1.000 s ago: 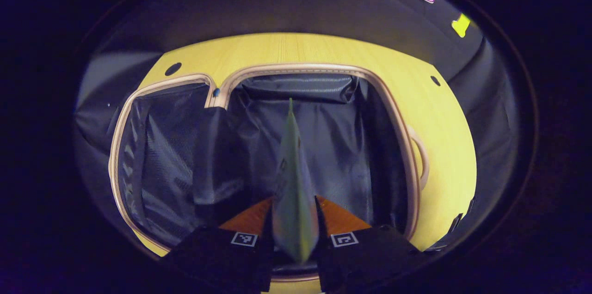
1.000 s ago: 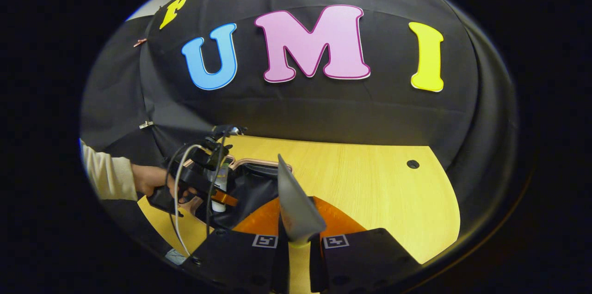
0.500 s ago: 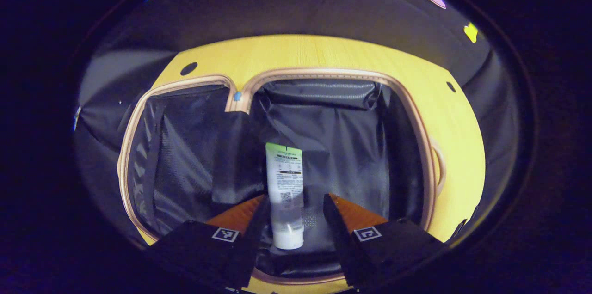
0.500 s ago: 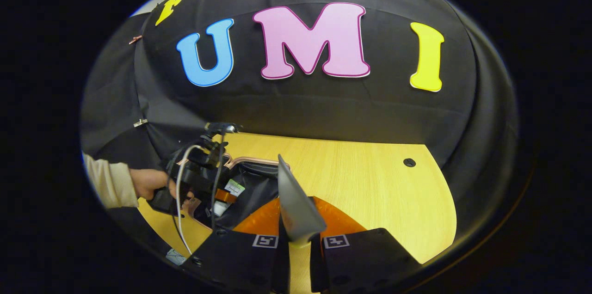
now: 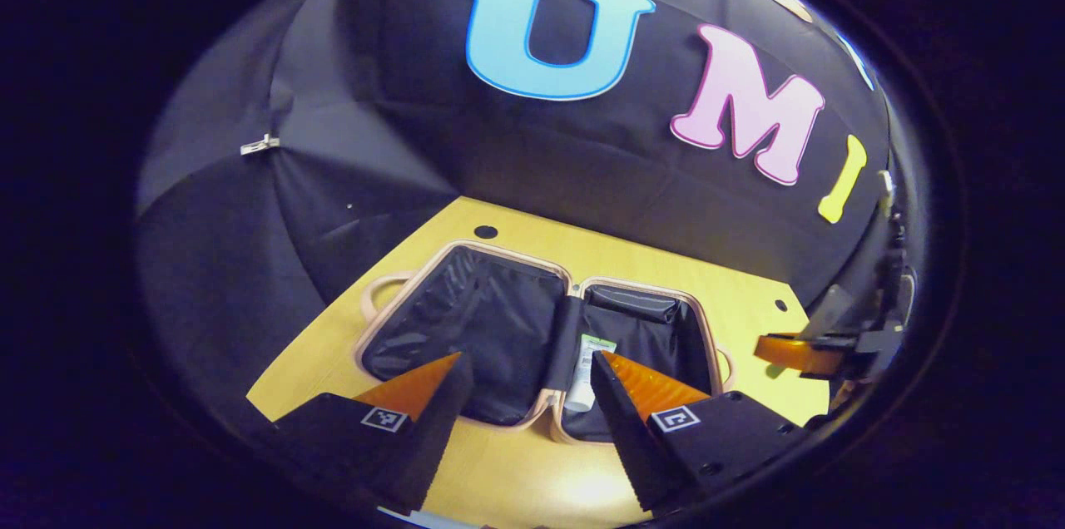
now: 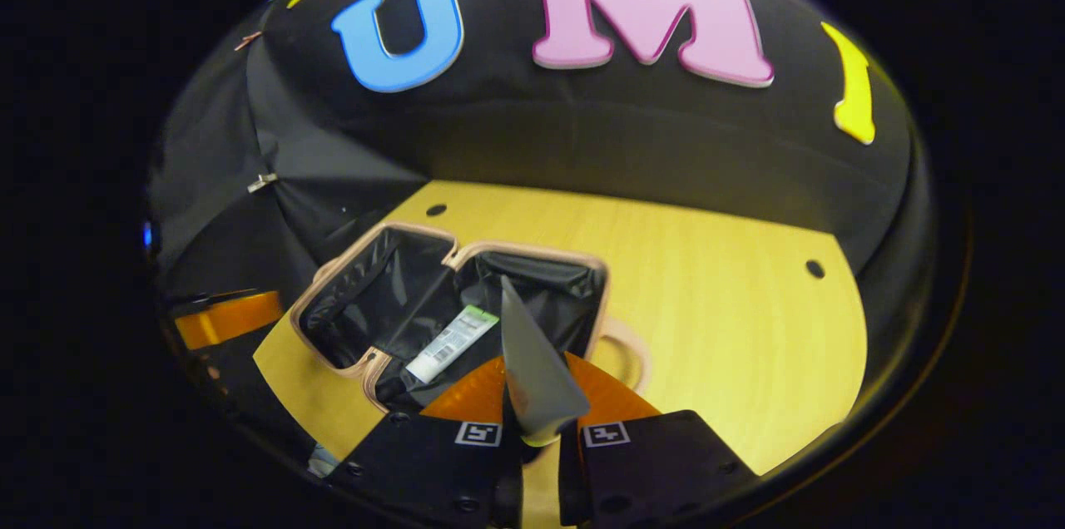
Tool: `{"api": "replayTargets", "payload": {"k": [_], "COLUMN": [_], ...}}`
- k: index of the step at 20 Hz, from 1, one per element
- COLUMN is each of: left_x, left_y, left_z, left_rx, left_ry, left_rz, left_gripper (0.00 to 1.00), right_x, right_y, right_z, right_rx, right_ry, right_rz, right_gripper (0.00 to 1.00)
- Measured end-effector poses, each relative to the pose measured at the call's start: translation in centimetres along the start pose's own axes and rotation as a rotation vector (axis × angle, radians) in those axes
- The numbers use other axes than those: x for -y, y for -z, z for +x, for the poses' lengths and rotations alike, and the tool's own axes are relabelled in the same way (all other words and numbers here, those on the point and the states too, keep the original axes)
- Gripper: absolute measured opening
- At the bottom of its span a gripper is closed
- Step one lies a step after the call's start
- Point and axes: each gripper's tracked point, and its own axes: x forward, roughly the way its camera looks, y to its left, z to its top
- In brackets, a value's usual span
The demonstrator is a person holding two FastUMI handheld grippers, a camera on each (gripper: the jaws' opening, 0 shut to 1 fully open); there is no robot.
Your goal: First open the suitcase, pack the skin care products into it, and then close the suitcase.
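Note:
The suitcase [image 5: 499, 251] lies open on the yellow table, both halves lined in black. A white tube with a green end [image 5: 585, 375] lies flat in its right half, also seen as the white tube [image 6: 453, 333] from the right gripper view. My left gripper [image 5: 526, 358] is open and holds nothing, raised above the near edge of the suitcase. My right gripper [image 6: 534, 371] is shut on a grey tube [image 6: 532, 350], which points up between the fingers, just over the near right corner of the suitcase [image 6: 532, 248]. The right gripper [image 5: 822, 333] appears at the far right of the left gripper view.
A looped handle [image 6: 624, 346] sticks out of the suitcase's right side, another handle [image 5: 374, 296] from its left. Bare yellow tabletop [image 6: 724, 296] with small round holes stretches to the right. Black cloth walls close in behind and on both sides.
My left gripper let go of the white tube, which now lies in the suitcase, then pulled back and up. My right gripper carried the grey tube closer to the suitcase.

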Motion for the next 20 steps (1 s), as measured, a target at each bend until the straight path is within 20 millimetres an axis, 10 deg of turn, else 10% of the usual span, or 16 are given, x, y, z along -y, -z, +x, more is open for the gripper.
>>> {"api": "replayTargets", "payload": {"k": [9, 18, 20], "left_x": [-8.8, -12.9, -13.8], "left_y": [7.0, 9.2, 9.4], "left_z": [-6.9, -9.9, -9.3], "left_rx": [-0.064, -0.068, -0.069], "left_ry": [-0.102, -0.164, -0.170], "left_rz": [-0.110, -0.141, -0.149], "left_gripper": [0.91, 0.90, 0.90], "right_x": [-2.9, -2.9, -2.5], "right_y": [6.5, 7.3, 6.9], "right_z": [10.4, 11.6, 10.7], "right_rx": [-0.273, -0.405, -0.385], "right_ry": [0.113, 0.158, 0.164], "right_rz": [0.028, 0.216, 0.189], "right_gripper": [0.21, 0.22, 0.44]}}
